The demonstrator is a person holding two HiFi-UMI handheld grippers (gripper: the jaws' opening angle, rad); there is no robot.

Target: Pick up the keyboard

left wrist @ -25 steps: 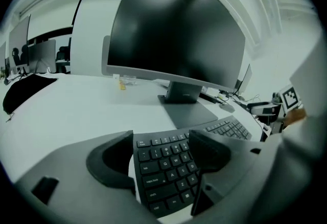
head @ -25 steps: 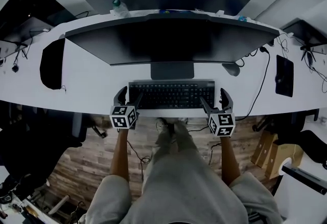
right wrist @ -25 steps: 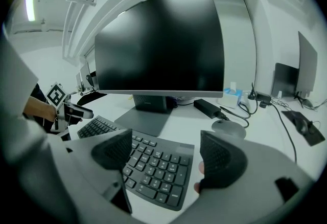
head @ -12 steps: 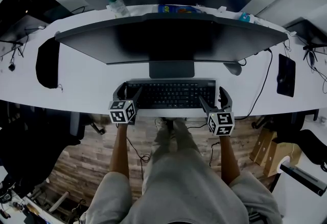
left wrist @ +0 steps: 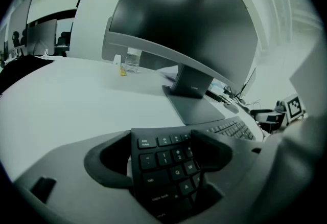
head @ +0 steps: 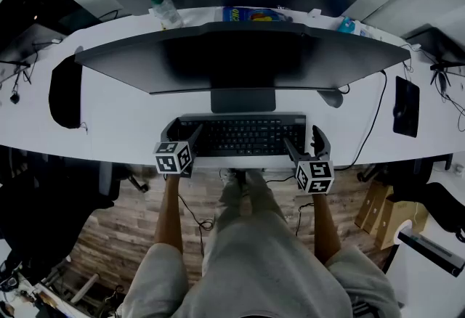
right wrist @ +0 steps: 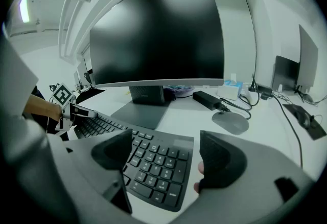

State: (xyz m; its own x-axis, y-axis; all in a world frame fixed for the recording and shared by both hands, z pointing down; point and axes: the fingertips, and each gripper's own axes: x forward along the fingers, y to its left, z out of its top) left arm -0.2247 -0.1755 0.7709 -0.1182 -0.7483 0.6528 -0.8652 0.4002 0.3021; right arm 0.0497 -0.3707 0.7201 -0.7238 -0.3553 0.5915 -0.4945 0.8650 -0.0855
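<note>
My left claw is sitting wide open at the near edge of the desk. Its jaws have just been opening, and the left end of the keyboard is lying between them. In the left gripper view the outer jaw is standing just off the keyboard's end. The inner jaw is hanging over the key rows, and I cannot tell whether it is touching them. My right claw is also gaping wide, straddling the keyboard's right end. One jaw is over the number keys and the other is just past the end edge, with bare desk showing between them. Neither claw is gripping anything.

The black keyboard is lying flat on the white desk, square to the front edge and centred in front of me. Its far edge is running just beside the grey monitor base. Above the base, the wide curved monitor is standing dark.

To the right of the base, a grey mouse is resting on the desk, well clear of the keyboard. A black cable is trailing down past it and over the front edge. Farther right a flat black slab is lying on the desk, and far to the left a dark pad is lying there too. Behind the monitor, a clear bottle is standing upright near the back of the desk.
</note>
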